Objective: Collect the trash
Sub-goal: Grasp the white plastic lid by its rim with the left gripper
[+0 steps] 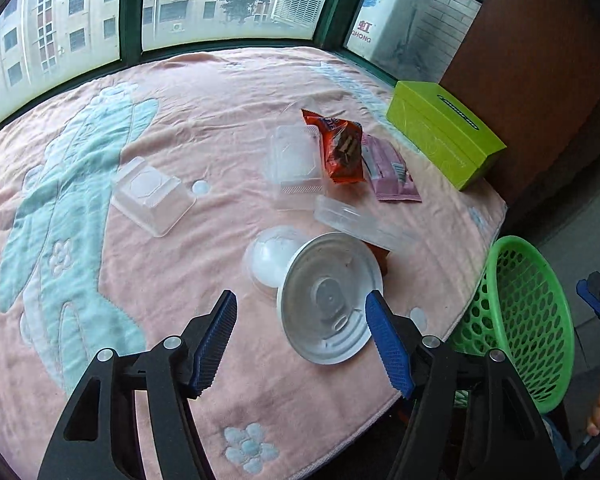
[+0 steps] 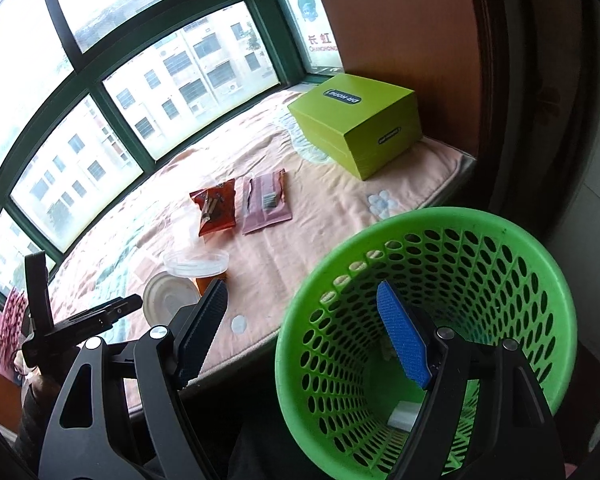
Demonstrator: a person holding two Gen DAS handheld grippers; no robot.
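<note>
Round white lid (image 1: 329,300) tilted on the pink blanket (image 1: 180,120), near right edge, between wide-open, empty left gripper (image 1: 300,320) fingers. Beyond: clear trays, orange wrapper (image 1: 340,148), pink wrapper (image 1: 392,172). Right gripper (image 2: 304,320) likewise spread wide, empty, over green basket (image 2: 440,232).

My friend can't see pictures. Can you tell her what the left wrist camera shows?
The open left gripper hovers over a round white lid on a pink blanket. Clear plastic containers, an orange snack wrapper, a pink wrapper and a green box lie beyond; a green basket stands right.
</note>
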